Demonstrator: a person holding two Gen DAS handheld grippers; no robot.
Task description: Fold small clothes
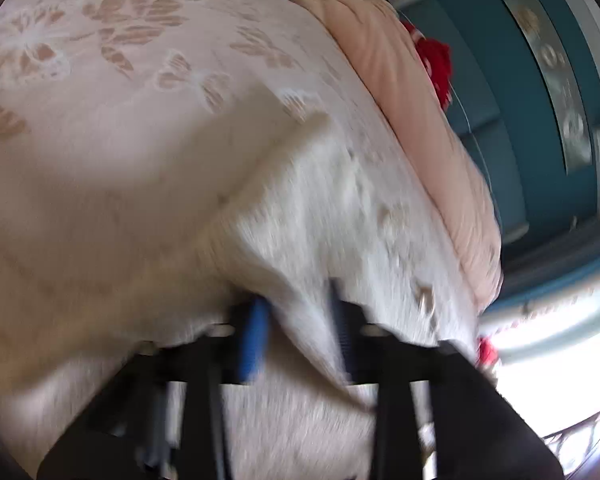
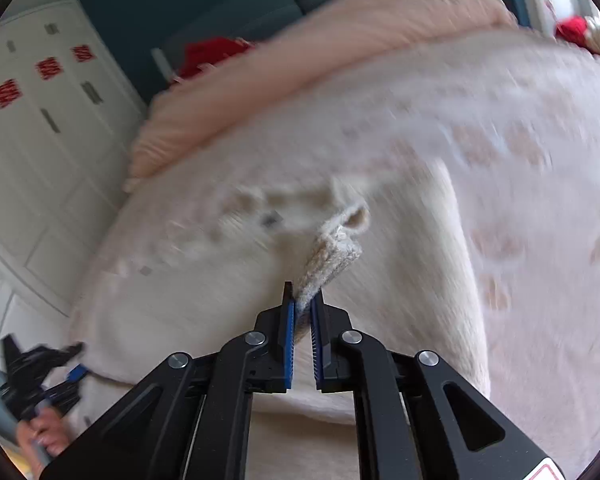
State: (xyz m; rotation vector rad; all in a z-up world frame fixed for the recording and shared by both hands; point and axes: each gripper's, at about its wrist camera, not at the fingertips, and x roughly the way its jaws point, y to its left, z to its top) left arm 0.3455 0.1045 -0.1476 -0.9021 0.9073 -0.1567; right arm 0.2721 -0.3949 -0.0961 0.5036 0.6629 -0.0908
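A bed with a pale pink floral-patterned cover [image 1: 100,80] carries a cream knitted garment [image 2: 220,280] at centre and a folded peach blanket [image 1: 420,120] at upper right.

Garment [image 2: 228,276]: cream/off-white knit, fuzzy, small beige + grey motifs. Bedspread [image 1: 112,80]: pale pink w/ tan leaf and flower print. Quilt [image 1: 400,92]: plain peach. Wall [image 1: 496,92]: teal. Wardrobe [image 2: 40,168]: white, red stickers on doors. Right gripper [image 2: 303,312]: black frame, blue pads; left gripper [image 1: 296,320] same.
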